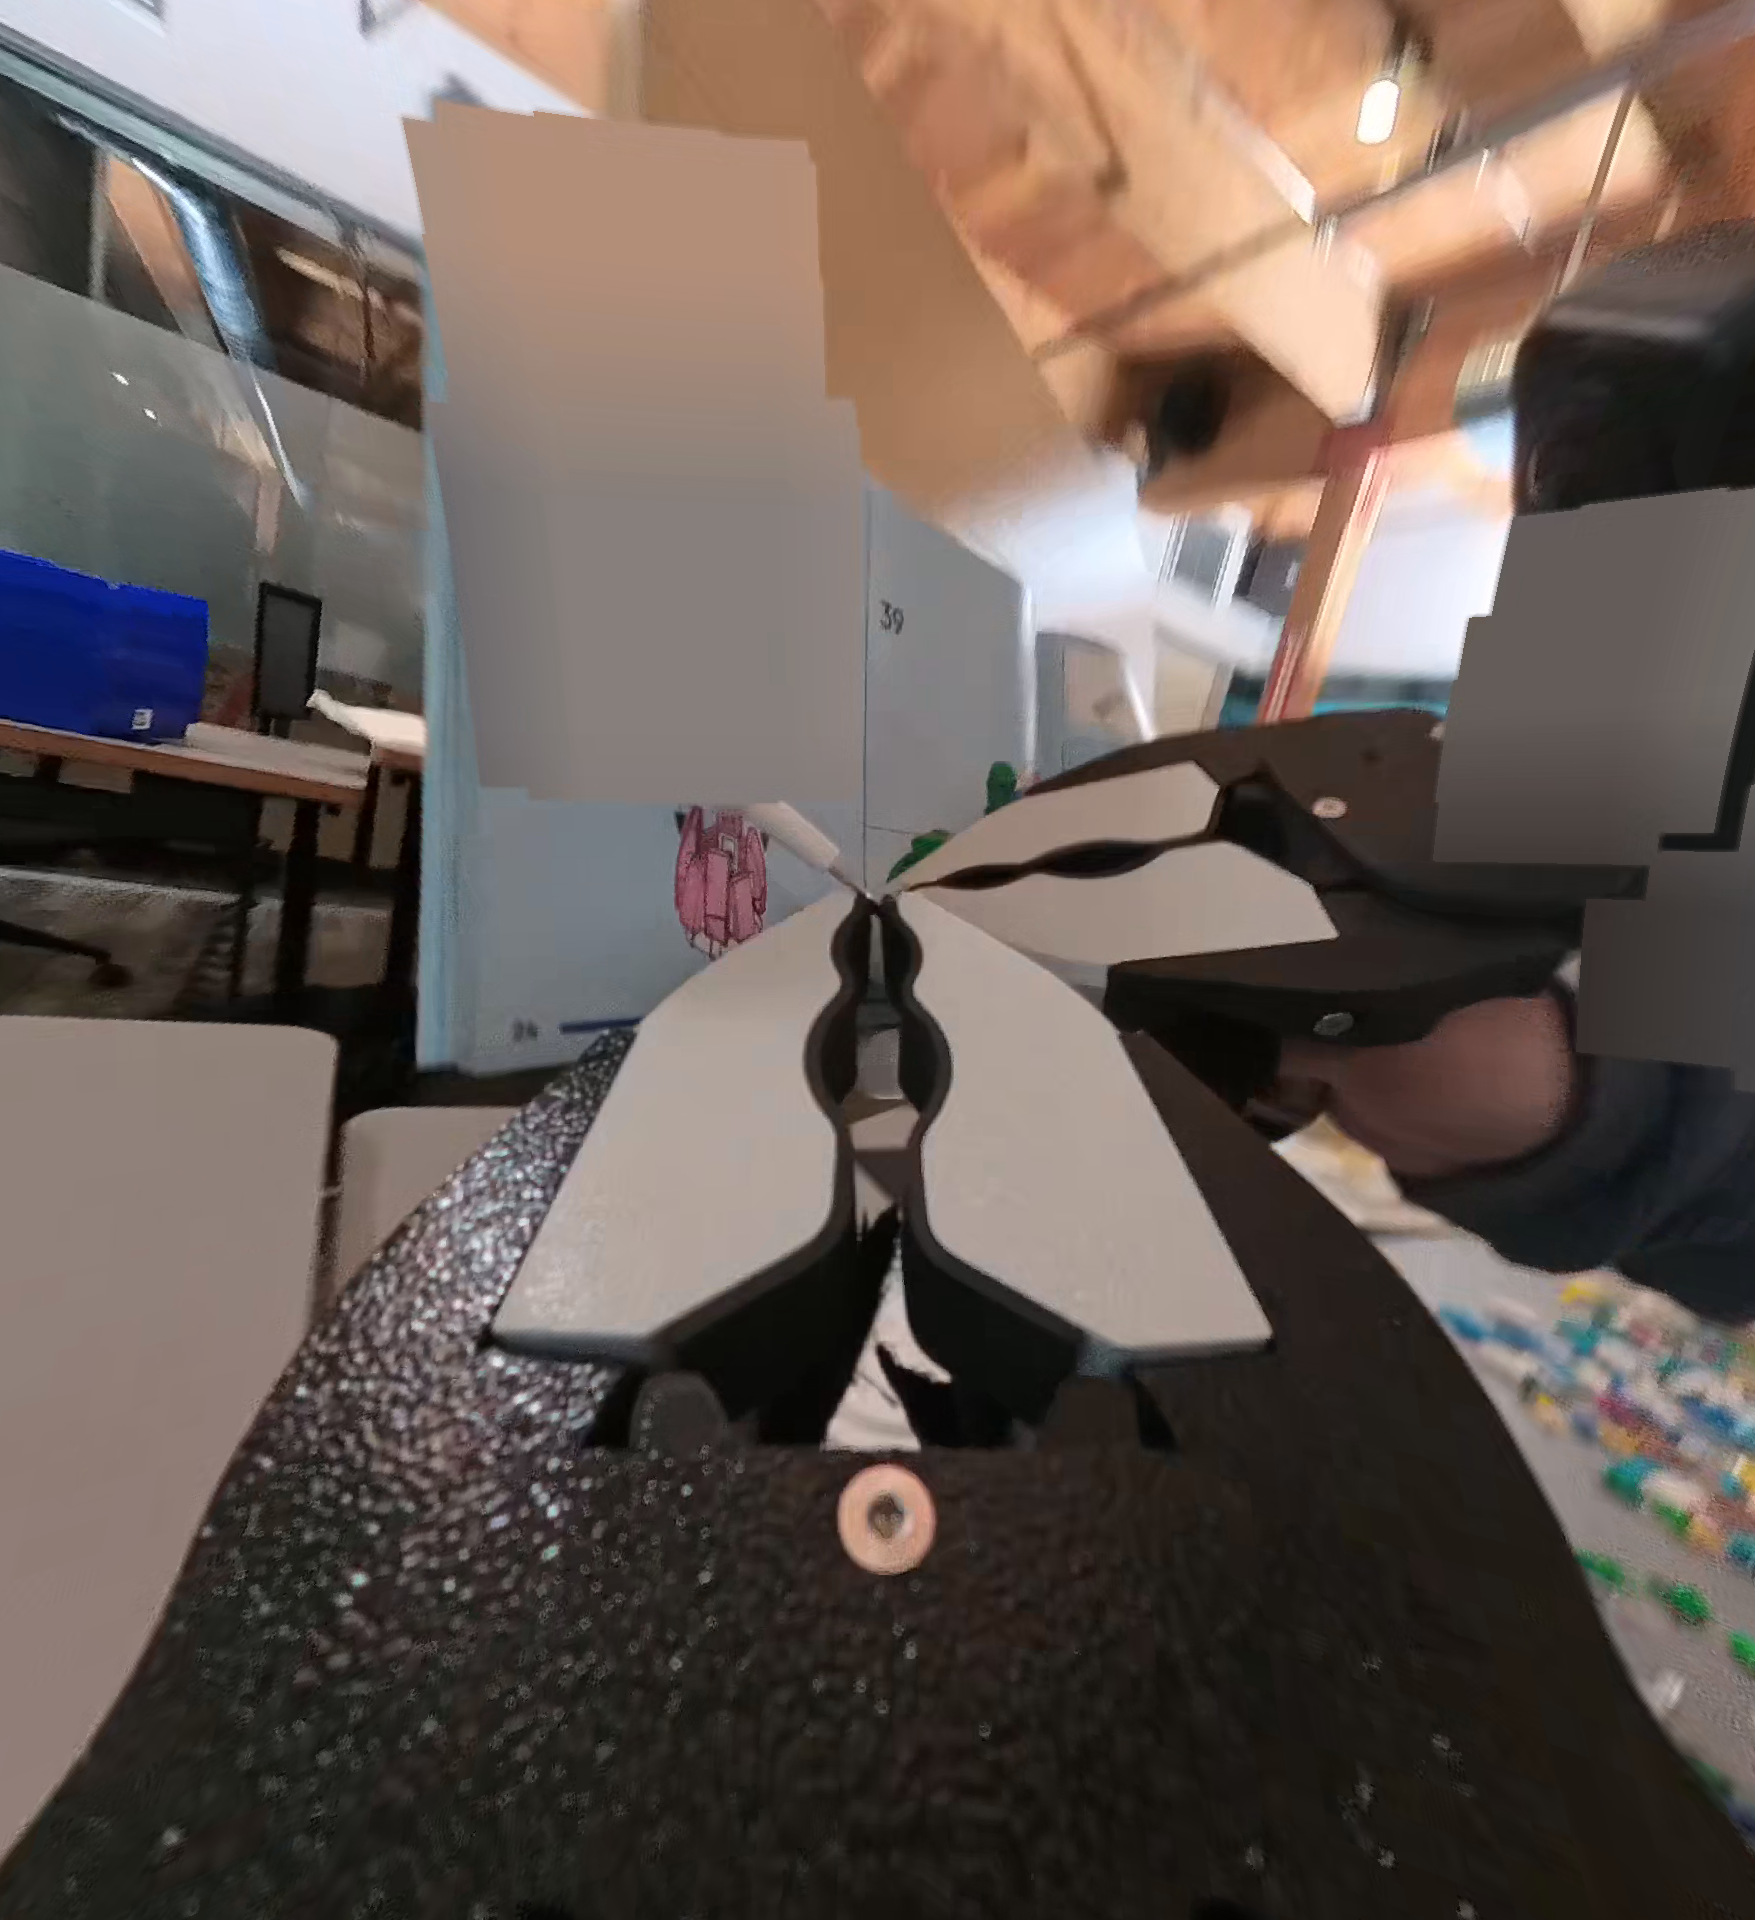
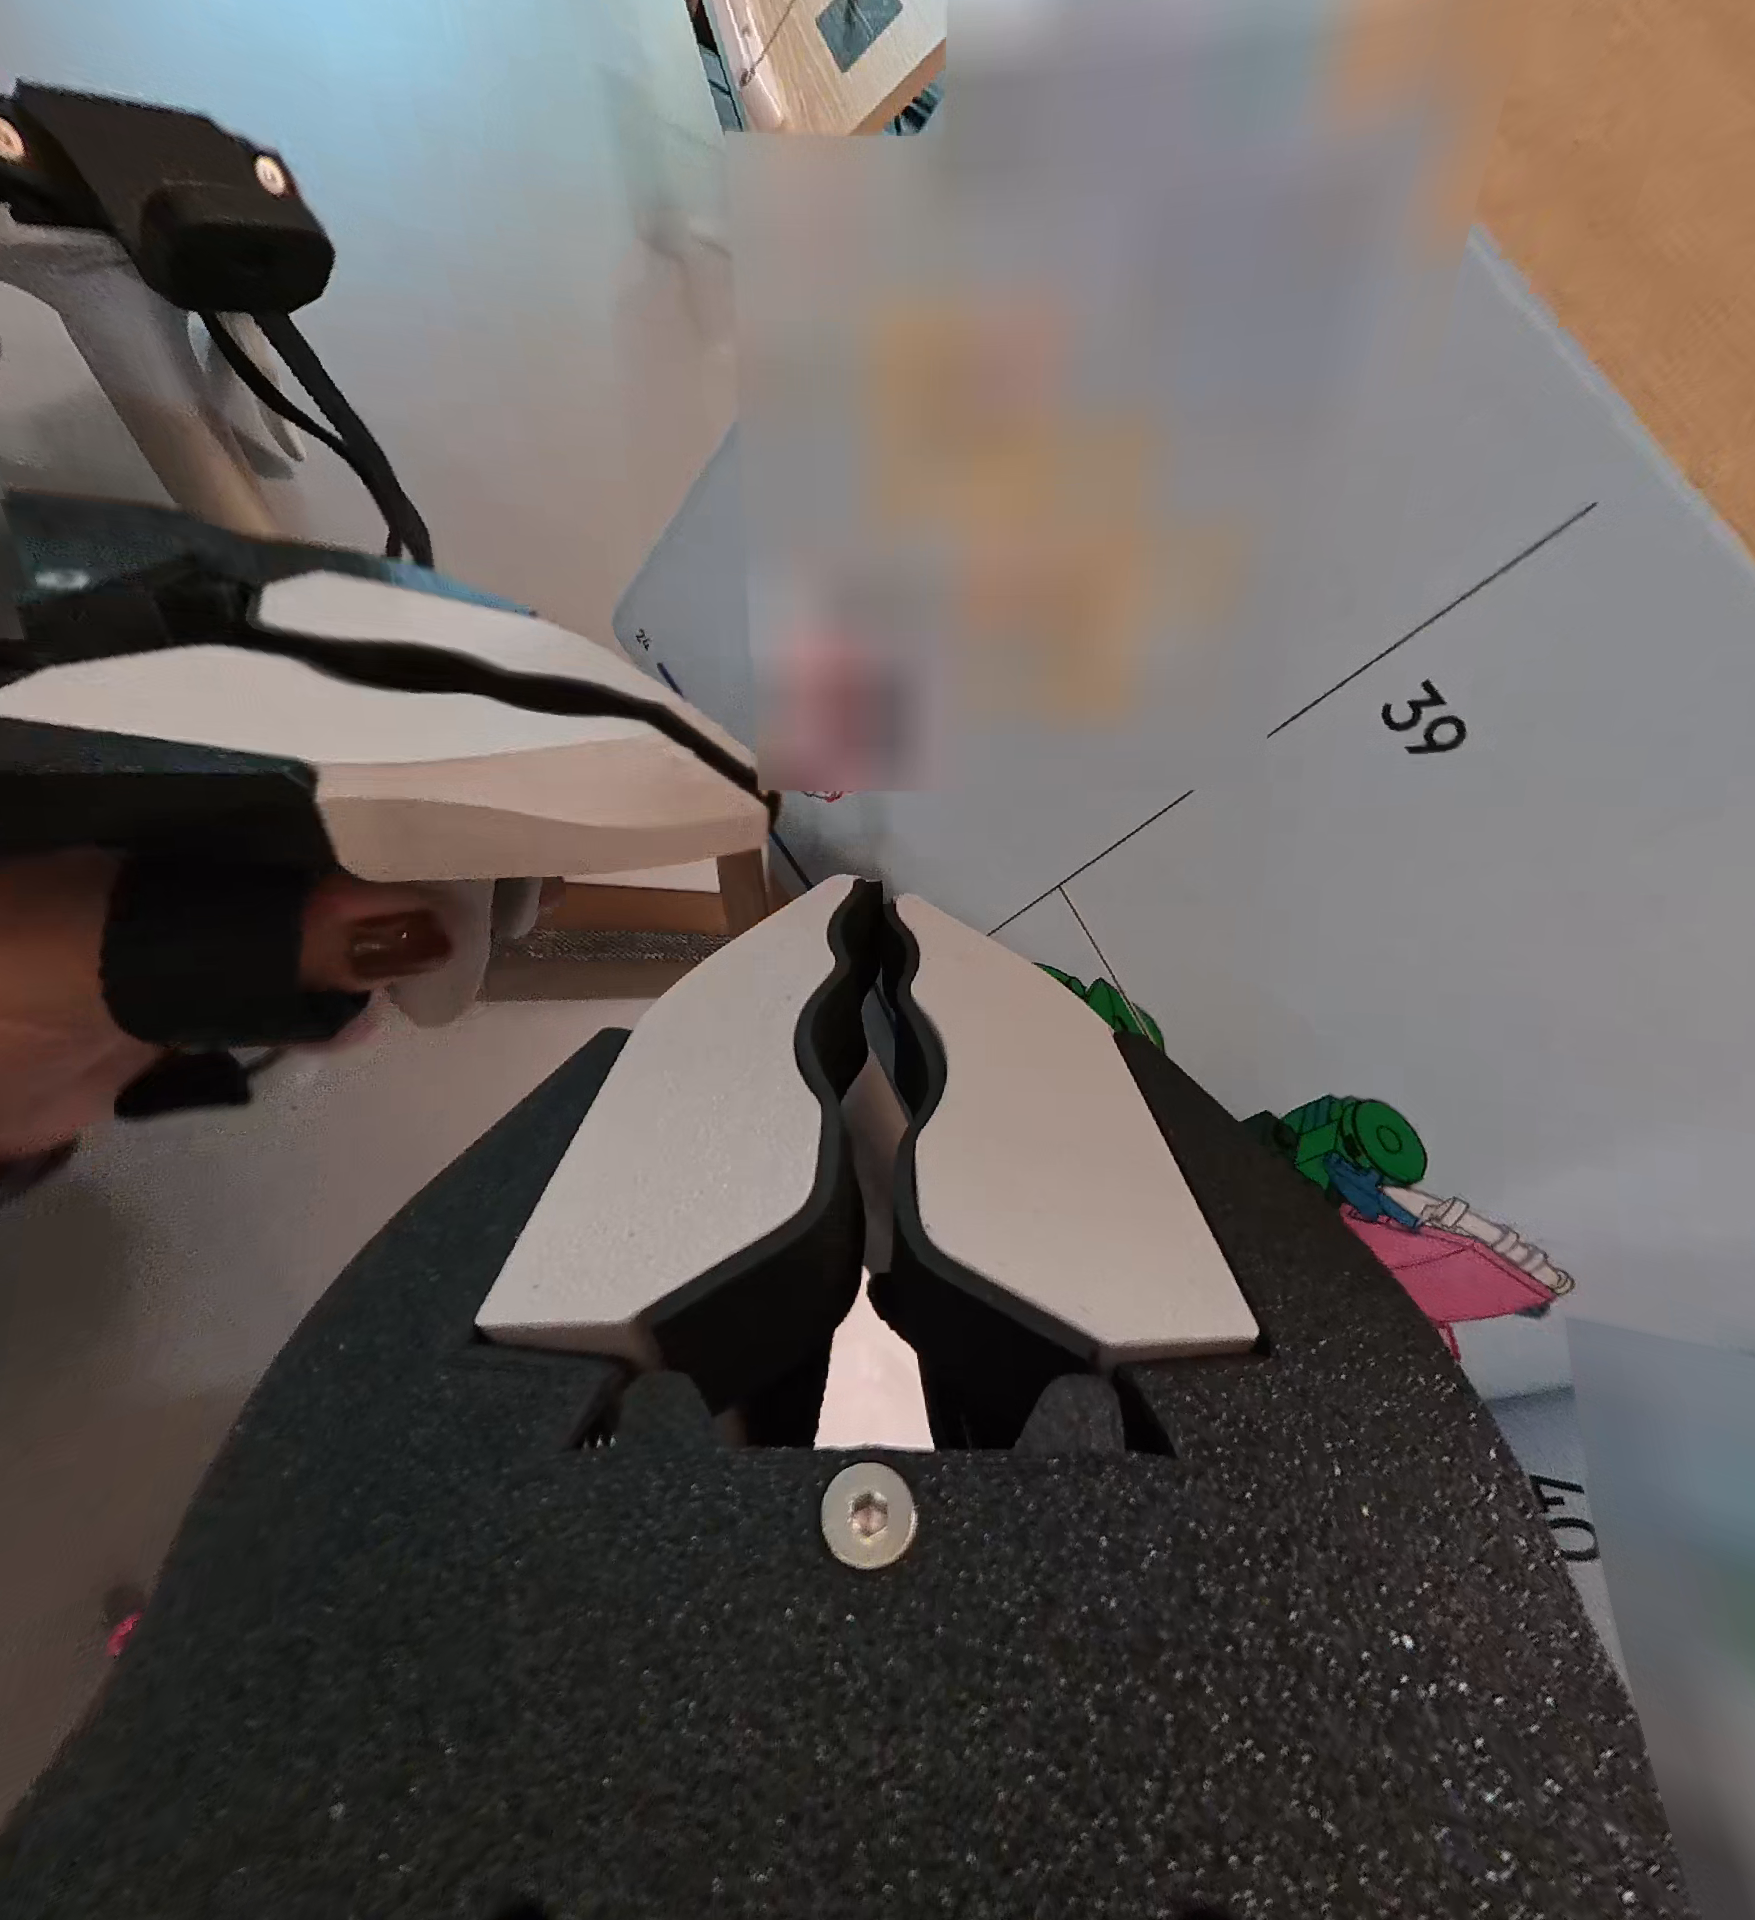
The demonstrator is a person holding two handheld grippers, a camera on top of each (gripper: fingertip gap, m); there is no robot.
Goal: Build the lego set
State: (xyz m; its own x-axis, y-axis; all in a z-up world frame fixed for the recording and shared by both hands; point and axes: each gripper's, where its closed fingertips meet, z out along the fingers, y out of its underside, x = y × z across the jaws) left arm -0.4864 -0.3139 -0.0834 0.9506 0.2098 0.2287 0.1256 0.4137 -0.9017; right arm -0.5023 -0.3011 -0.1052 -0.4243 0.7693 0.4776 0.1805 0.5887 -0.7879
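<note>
The instruction booklet [image 1: 946, 727] stands upright, open on a pale page with pink and green drawings; it also shows in the right wrist view [image 2: 1475, 883]. My left gripper [image 1: 871, 906] is shut, its tips at the page's edge. My right gripper [image 2: 878, 891] is shut on the same edge, tip to tip with the left one. The right gripper [image 1: 894, 888] comes in from the right in the left wrist view. The left gripper [image 2: 769, 802] comes in from the left in the right wrist view. A thin white strip [image 1: 800, 836] sticks up from where the tips meet.
A pile of loose coloured lego pieces [image 1: 1683, 1455] lies on the table at the lower right. A person's hand and dark sleeve [image 1: 1475, 1122] hold the right gripper. A desk with a blue bin [image 1: 52, 644] stands far left. Only a small space, under 4 cm, lies between the two pairs of fingers.
</note>
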